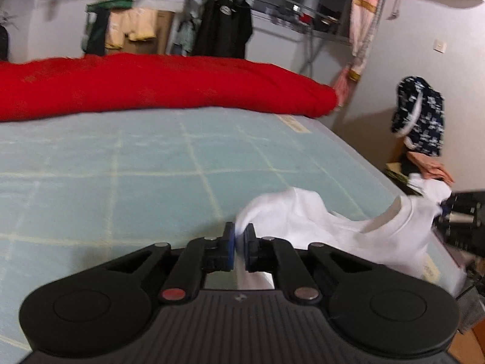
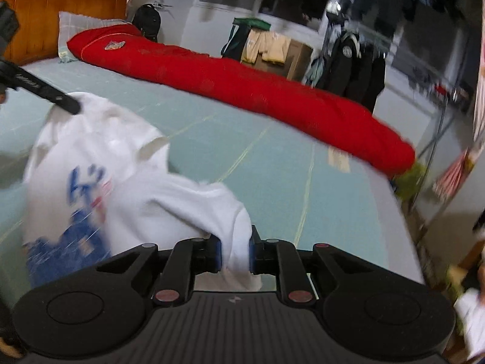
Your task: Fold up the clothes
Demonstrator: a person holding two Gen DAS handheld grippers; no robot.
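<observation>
The jaws of the left gripper (image 1: 241, 241) are pressing together on a thin edge of the white T-shirt (image 1: 318, 221), and the cloth is passing between the blue pads (image 1: 232, 242) and hanging down behind them. The jaws of the right gripper (image 2: 235, 250) are standing a little wider, because they are pinching a thicker bunch of the same white T-shirt (image 2: 127, 163).

The shirt is stretching from one pair of jaws to the other, partly lifted above the bed (image 1: 121, 166), with a sleeve opening (image 2: 153, 145) and a blue print (image 2: 88, 182) showing in the right wrist view. Part of it is looking still crumpled.

To do this step well, I think both hands should be lifting at an equal height and pulling gently apart, so the cloth is becoming flat before it is going down on the light green mattress cover (image 2: 272, 157). The left pinch is holding only a small edge, so a sharp pull could be slipping it out.

Farther away, a red quilt (image 1: 151, 88) is lying along the far side of the bed, well apart from the shirt.
</observation>
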